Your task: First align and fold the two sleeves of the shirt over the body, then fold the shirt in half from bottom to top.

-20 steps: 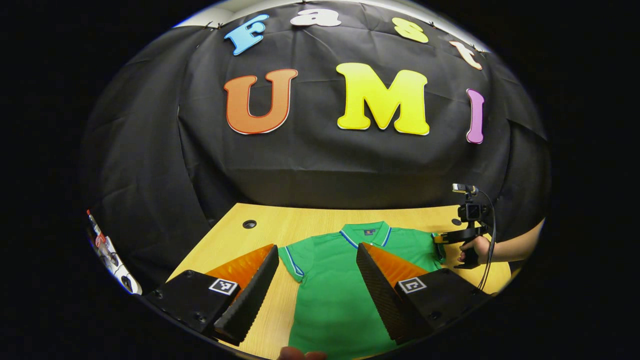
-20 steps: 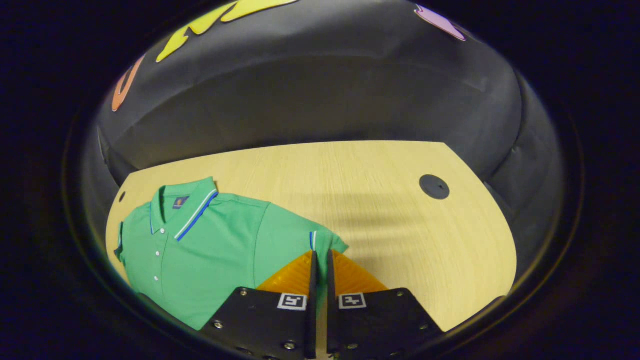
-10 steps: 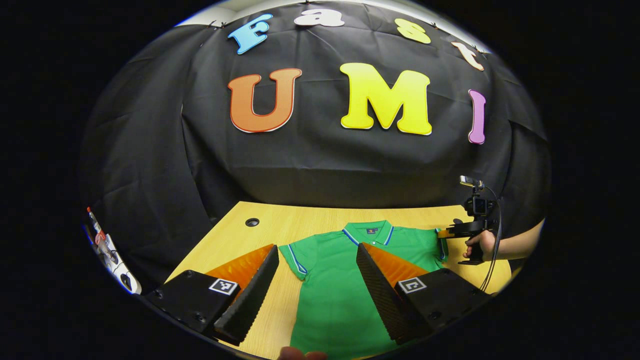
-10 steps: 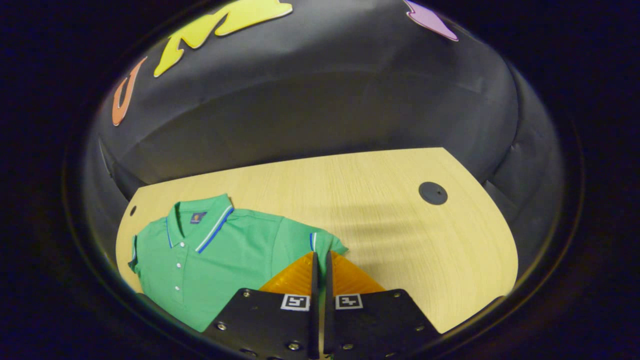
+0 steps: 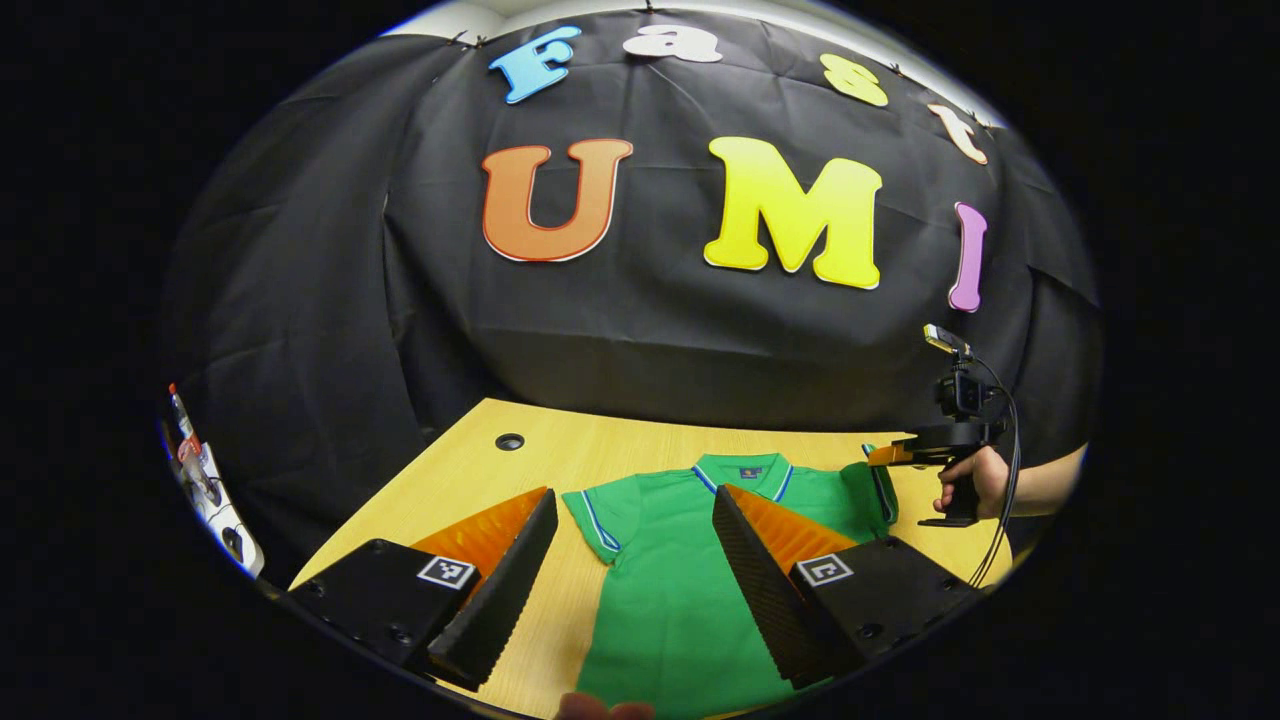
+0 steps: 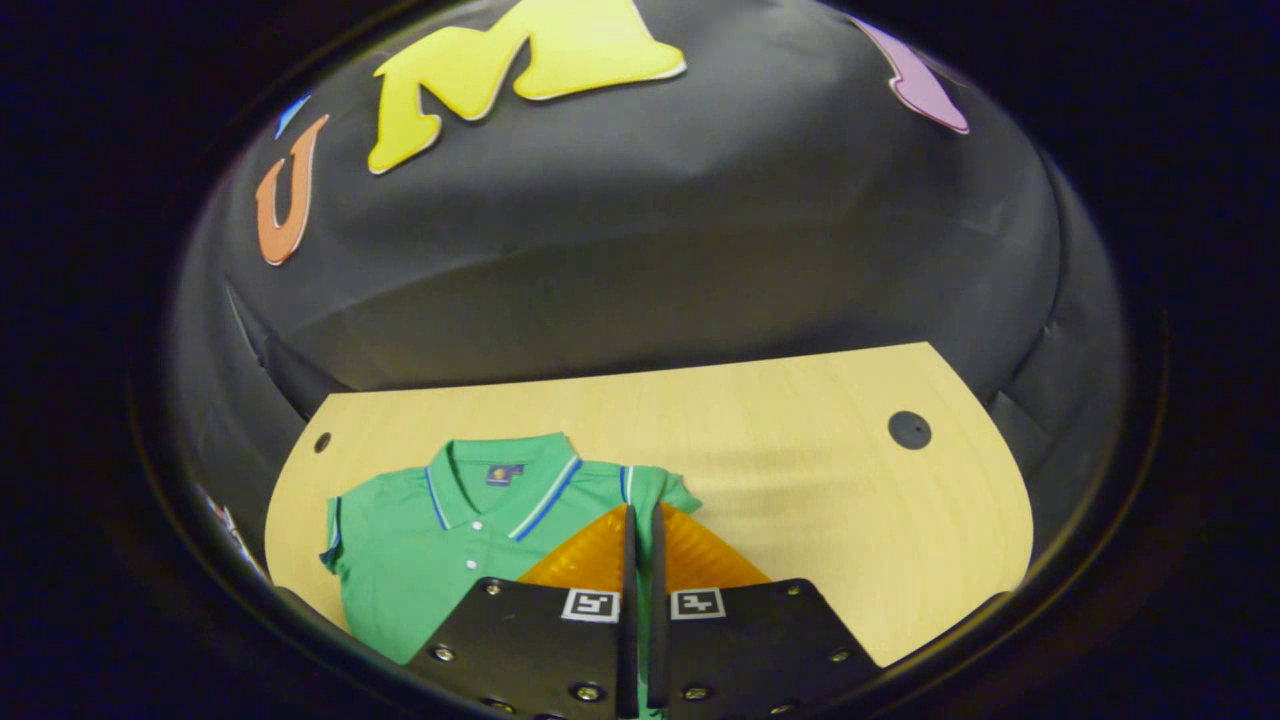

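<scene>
Green shirt (image 5: 670, 590) flat on worktop (image 6: 800, 470); right claw (image 6: 641, 520) pinching its sleeve (image 6: 655, 490), left claw (image 5: 630, 560) gaping wide above.

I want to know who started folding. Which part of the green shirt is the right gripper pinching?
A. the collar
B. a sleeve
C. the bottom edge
B: the right gripper is closed on the shirt's sleeve, lifting it off the table.
</scene>
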A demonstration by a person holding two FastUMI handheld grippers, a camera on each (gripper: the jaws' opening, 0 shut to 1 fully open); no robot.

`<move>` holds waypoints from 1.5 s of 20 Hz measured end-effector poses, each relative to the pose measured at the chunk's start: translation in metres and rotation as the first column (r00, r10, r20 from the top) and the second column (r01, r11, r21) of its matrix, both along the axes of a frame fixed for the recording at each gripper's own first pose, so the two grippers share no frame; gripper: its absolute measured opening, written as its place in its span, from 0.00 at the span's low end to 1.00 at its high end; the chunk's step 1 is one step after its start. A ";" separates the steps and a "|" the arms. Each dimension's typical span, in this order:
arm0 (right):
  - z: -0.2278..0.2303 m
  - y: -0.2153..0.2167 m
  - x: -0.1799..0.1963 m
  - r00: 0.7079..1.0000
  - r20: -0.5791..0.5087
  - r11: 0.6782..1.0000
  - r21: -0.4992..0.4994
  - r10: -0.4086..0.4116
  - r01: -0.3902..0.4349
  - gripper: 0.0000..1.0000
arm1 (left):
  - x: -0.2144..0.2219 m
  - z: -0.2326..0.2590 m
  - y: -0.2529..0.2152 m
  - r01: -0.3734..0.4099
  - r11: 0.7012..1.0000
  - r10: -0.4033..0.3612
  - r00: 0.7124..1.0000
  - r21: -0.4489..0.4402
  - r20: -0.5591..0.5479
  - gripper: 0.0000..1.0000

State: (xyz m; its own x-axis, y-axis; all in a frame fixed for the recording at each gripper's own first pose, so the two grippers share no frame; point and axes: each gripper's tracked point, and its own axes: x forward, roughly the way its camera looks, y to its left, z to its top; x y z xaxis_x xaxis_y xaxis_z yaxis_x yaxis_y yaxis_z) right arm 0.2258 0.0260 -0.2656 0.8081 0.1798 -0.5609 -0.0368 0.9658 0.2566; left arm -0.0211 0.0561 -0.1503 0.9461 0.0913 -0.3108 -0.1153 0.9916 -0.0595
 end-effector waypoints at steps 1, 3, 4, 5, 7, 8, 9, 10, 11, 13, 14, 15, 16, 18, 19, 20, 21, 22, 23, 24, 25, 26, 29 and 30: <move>0.002 0.012 -0.001 1.000 -0.002 1.000 0.003 0.013 -0.013 0.04 | -0.001 0.001 0.005 -0.005 1.000 0.005 1.000 0.000 0.003 1.00; 0.003 0.036 -0.002 0.999 -0.005 0.999 0.008 0.036 -0.036 0.04 | -0.004 0.000 0.014 -0.016 1.000 0.016 1.000 0.002 0.007 1.00; 0.003 0.048 -0.001 0.999 -0.005 0.999 0.010 0.045 -0.045 0.04 | -0.007 0.000 0.019 -0.023 1.000 0.023 1.000 0.003 0.007 1.00; 0.004 0.059 0.001 0.998 -0.006 0.998 0.013 0.055 -0.055 0.04 | -0.009 0.000 0.024 -0.028 1.000 0.028 1.000 0.001 0.006 1.00; 0.000 0.081 0.002 0.997 -0.013 0.997 0.008 0.074 -0.074 0.04 | -0.014 -0.002 0.032 -0.037 0.999 0.037 0.999 0.001 0.005 1.00; -0.006 0.090 0.003 0.996 -0.021 0.996 0.000 0.084 -0.084 0.04 | -0.017 -0.003 0.037 -0.042 0.999 0.042 0.999 0.003 0.004 1.00; -0.011 0.098 0.003 0.995 -0.034 0.996 -0.007 0.093 -0.094 0.04 | -0.018 -0.004 0.042 -0.046 0.999 0.046 0.999 0.004 0.001 1.00; -0.018 0.106 0.003 0.994 -0.050 0.995 -0.013 0.100 -0.101 0.04 | -0.018 -0.005 0.046 -0.050 0.999 0.050 0.999 0.007 -0.002 1.00; -0.024 0.112 0.004 0.993 -0.064 0.995 -0.015 0.102 -0.103 0.04 | -0.019 -0.006 0.052 -0.053 0.999 0.053 0.999 0.012 -0.004 1.00; -0.034 0.120 0.005 0.991 -0.088 0.994 -0.027 0.099 -0.102 0.04 | -0.021 -0.006 0.059 -0.054 0.998 0.054 0.999 0.018 -0.006 1.00; -0.034 0.125 0.003 0.990 -0.094 0.993 -0.024 0.109 -0.112 0.06 | -0.019 -0.009 0.062 -0.054 0.998 0.054 0.999 0.018 -0.007 1.00; -0.030 0.129 -0.001 0.988 -0.089 0.992 -0.014 0.123 -0.124 0.09 | -0.017 -0.010 0.065 -0.051 0.999 0.051 0.999 0.013 -0.005 1.00; -0.025 0.132 -0.002 0.988 -0.077 0.991 -0.004 0.132 -0.132 0.16 | -0.015 -0.013 0.066 -0.044 0.999 0.044 0.999 0.008 -0.006 1.00; -0.017 0.125 -0.010 0.991 -0.055 0.992 -0.010 0.122 -0.123 0.42 | -0.006 -0.018 0.065 -0.018 1.000 0.018 1.000 -0.008 -0.005 1.00; -0.011 0.121 -0.016 0.992 -0.046 0.993 -0.010 0.119 -0.120 0.49 | 0.001 -0.020 0.064 -0.002 1.000 0.002 1.000 -0.015 -0.009 1.00; -0.005 0.115 -0.023 0.993 -0.036 0.993 -0.017 0.113 -0.113 0.58 | 0.007 -0.025 0.064 0.011 1.000 -0.012 1.000 -0.026 -0.011 1.00; 0.002 0.107 -0.029 0.994 -0.020 0.994 -0.032 0.106 -0.107 0.64 | 0.014 -0.028 0.065 0.025 0.999 -0.025 1.000 -0.042 -0.011 1.00; 0.011 0.100 -0.036 0.995 0.001 0.994 -0.044 0.104 -0.104 0.69 | 0.022 -0.031 0.066 0.034 0.997 -0.035 0.999 -0.062 -0.013 1.00; 0.021 0.094 -0.044 0.994 0.022 0.993 -0.057 0.103 -0.102 0.69 | 0.030 -0.035 0.066 0.044 0.995 -0.045 0.999 -0.085 -0.014 1.00; 0.030 0.089 -0.053 0.993 0.041 0.992 -0.068 0.108 -0.105 0.69 | 0.037 -0.039 0.066 0.054 0.993 -0.056 0.998 -0.109 -0.014 1.00; 0.040 0.084 -0.063 0.992 0.060 0.991 -0.075 0.113 -0.109 0.69 | 0.043 -0.042 0.067 0.061 0.990 -0.063 0.998 -0.129 -0.012 1.00; 0.049 0.081 -0.073 0.990 0.079 0.991 -0.079 0.116 -0.109 0.69 | 0.049 -0.046 0.069 0.068 0.987 -0.070 0.997 -0.143 -0.012 1.00; 0.074 0.073 -0.106 0.984 0.121 0.989 -0.082 0.129 -0.119 0.69 | 0.069 -0.066 0.071 0.107 0.981 -0.114 0.993 -0.163 -0.033 1.00; 0.082 0.072 -0.117 0.983 0.125 0.989 -0.076 0.136 -0.127 0.69 | 0.076 -0.073 0.073 0.117 0.979 -0.125 0.991 -0.169 -0.042 1.00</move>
